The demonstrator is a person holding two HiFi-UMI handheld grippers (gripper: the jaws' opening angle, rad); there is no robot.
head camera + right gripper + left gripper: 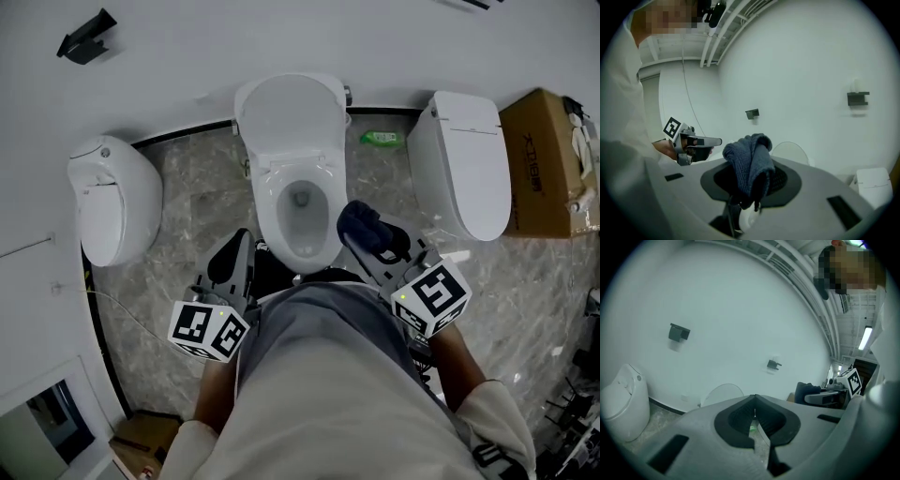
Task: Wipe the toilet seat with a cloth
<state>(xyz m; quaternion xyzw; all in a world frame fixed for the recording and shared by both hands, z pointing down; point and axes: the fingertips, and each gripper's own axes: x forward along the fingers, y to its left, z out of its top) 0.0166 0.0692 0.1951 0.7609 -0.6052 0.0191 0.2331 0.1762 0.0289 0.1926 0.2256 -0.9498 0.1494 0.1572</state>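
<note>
Head view: the toilet seat (323, 214) lies just ahead, between the left hand-held gripper (234, 255) and the right hand-held gripper (367, 242). Left gripper view: jaws pressed together, nothing between them. Right gripper view: jaws clamp a bunched dark blue cloth (750, 161).

I see a dark blue cloth (750, 161) against the white toilet seat (266, 199) and white wall (187, 47). The floor (192, 183) is grey marble with pale veins. The left gripper (754, 415) and right gripper (366, 242) are grey, their cubes patterned with black-and-white squares. The cardboard box (542, 159) is brown and the bottle (380, 139) green.
</note>
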